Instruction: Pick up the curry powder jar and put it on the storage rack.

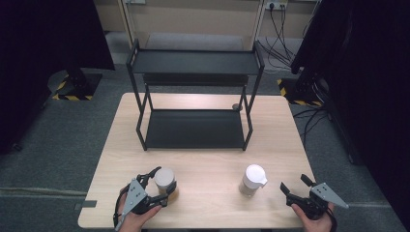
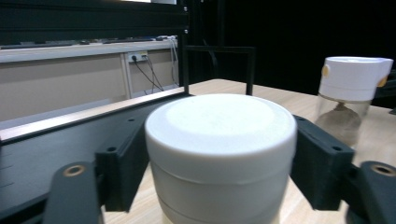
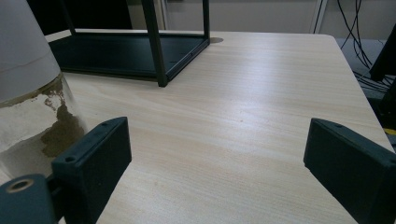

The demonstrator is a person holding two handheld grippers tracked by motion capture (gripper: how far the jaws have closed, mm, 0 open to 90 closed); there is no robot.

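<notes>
wooden table [image 1: 208, 159]: left gripper [image 2: 219, 154] clamps white-lidded jar [image 2: 219, 140]; right gripper [image 3: 217, 158] wide open, empty.

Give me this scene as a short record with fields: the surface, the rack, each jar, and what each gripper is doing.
surface: wooden table
rack: black two-tier shelf, both tiers bare
left jar: white-lidded jar, standing near the table's front left
right jar: clear jar with white spouted cap, brownish powder inside
left gripper: fingers around the white-lidded jar, one on each side
right gripper: open, beside the spouted jar, holding nothing
</notes>
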